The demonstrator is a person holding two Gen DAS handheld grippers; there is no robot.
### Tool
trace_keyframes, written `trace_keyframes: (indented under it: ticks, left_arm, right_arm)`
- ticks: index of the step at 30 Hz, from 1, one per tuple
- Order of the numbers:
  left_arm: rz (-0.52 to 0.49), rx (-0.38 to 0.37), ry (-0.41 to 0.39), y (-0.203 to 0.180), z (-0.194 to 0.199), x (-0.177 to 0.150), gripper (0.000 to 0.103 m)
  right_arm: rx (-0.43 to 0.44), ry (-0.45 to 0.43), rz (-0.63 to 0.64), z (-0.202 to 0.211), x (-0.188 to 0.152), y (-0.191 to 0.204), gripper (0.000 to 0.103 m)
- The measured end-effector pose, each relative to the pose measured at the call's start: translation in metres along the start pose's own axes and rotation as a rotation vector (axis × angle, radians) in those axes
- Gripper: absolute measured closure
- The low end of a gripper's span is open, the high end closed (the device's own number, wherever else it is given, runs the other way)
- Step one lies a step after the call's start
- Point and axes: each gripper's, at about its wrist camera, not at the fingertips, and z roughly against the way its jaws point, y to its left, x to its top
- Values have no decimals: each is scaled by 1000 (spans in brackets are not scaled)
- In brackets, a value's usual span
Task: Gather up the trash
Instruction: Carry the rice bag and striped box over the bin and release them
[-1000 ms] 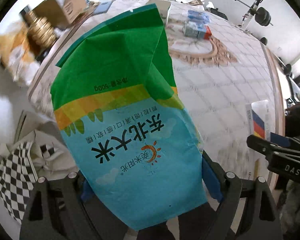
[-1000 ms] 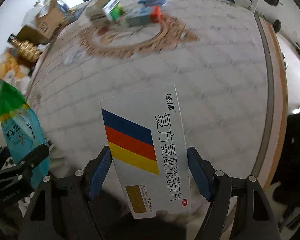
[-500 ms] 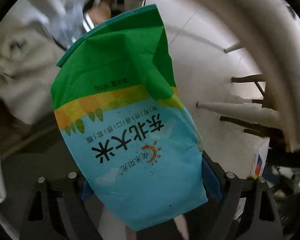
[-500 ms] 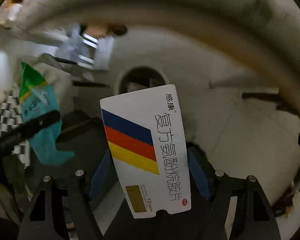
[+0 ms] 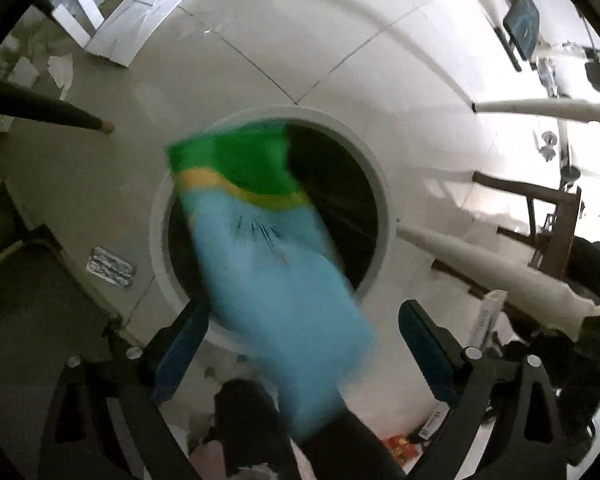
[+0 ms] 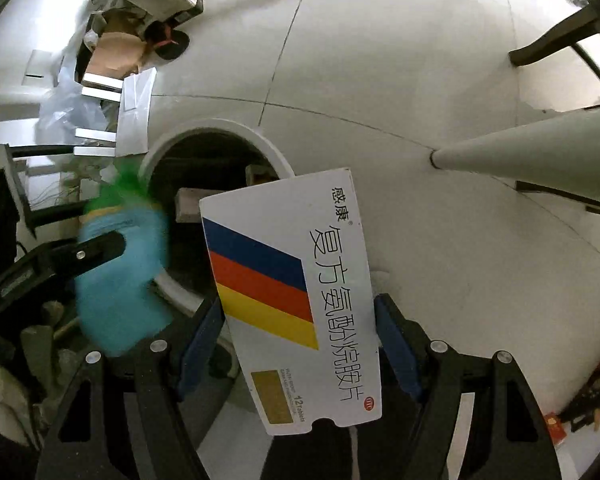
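A round white trash bin (image 5: 382, 200) with a dark inside stands on the floor below both grippers; it also shows in the right wrist view (image 6: 276, 158). My left gripper (image 5: 300, 332) is open, its jaws spread wide. The blue and green rice bag (image 5: 276, 264) is blurred and falls free between them toward the bin mouth; it also shows in the right wrist view (image 6: 118, 280). My right gripper (image 6: 300, 332) is shut on a flat white medicine box (image 6: 300, 292) with blue, red and yellow stripes, held over the bin's near right rim.
White table legs (image 5: 500, 264) and dark chair legs (image 5: 40, 106) stand around the bin on pale floor tiles. A foil blister pack (image 5: 110, 266) lies left of the bin. Cardboard and plastic clutter (image 6: 112, 60) sits at the far left. Scraps lie at the lower right (image 6: 556, 428).
Both grippers swung from the tabletop down to the bin on the floor. My left gripper opened and let go of the rice bag, which now drops. The right still grips the medicine box.
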Motion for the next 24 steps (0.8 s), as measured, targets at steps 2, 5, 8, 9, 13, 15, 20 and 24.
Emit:
trace_keyframes:
  ticks: [2, 5, 8, 9, 13, 15, 20, 24]
  left_arm:
    - [11, 26, -12, 6, 0, -2, 6]
    - [46, 80, -50, 21, 12, -13, 6]
    - [78, 156, -88, 35, 21, -25, 6]
    - [87, 181, -99, 39, 24, -29, 6]
    - [104, 275, -170, 51, 37, -43, 6]
    - [111, 307, -186, 54, 39, -48, 6]
    - [109, 339, -196, 53, 46, -61, 6]
    - [98, 346, -181, 44, 51, -72, 6]
  right_arm:
    - [19, -2, 17, -13, 10, 8, 26]
    - [54, 3, 40, -27, 20, 17, 26]
    - [100, 13, 37, -43, 31, 30, 25]
    - [123, 19, 34, -48, 34, 35, 25]
    - [203, 24, 66, -61, 42, 64, 1]
    - [181, -1, 100, -59, 41, 73, 0]
    - [-22, -45, 185, -59, 32, 85, 0]
    - [-121, -61, 212, -48, 21, 80, 0]
